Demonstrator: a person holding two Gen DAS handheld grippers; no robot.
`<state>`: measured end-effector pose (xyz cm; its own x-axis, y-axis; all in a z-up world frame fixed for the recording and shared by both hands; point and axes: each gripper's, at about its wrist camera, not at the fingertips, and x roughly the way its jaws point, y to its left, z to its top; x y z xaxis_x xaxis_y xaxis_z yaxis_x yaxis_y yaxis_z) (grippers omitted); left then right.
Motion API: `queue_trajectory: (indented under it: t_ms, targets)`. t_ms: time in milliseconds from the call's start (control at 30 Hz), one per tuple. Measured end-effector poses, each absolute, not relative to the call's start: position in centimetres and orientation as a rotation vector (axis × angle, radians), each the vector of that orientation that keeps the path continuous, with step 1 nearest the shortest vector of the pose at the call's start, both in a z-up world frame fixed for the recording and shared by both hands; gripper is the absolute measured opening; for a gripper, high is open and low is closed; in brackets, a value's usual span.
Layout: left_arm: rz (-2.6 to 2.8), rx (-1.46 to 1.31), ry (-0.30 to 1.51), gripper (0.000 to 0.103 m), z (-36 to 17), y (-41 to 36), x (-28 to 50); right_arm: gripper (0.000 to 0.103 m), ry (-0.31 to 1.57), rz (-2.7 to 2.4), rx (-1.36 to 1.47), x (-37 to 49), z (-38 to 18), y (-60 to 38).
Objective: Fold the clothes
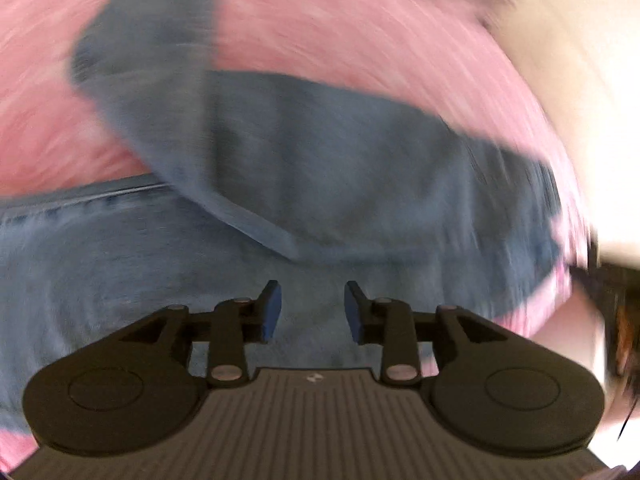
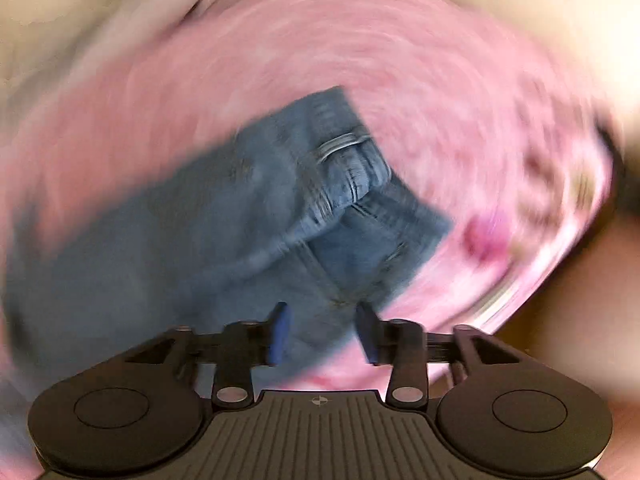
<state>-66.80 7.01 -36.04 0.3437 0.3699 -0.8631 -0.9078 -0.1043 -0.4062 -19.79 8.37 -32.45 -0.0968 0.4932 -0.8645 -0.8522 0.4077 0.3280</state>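
A pair of blue jeans (image 1: 320, 168) lies on a pink cover (image 1: 320, 24), one leg folded across the rest. My left gripper (image 1: 313, 312) hangs open above the denim with nothing between its blue pads. In the right wrist view the jeans (image 2: 224, 216) show their waistband and a belt loop (image 2: 340, 144) near the middle. Over the jeans' near edge my right gripper (image 2: 325, 332) stands open, its pads apart and holding nothing. Both views are smeared by motion blur.
The pink cover (image 2: 400, 80) spreads under the jeans, with a flowered patch (image 2: 488, 236) at the right. Pale cream surface (image 1: 580, 80) lies beyond the cover's edge. A dark object (image 1: 616, 312) shows at the right border of the left wrist view.
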Motion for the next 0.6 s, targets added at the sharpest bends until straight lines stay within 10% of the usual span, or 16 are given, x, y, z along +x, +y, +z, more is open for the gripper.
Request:
queue_trajectory:
  t_ms: [600]
  targets:
    - [1.579,-1.397,0.256,0.032,-39.4,11.3,-69.6,0.044,1.397,1.081,0.149,-12.9,-37.7,8.6]
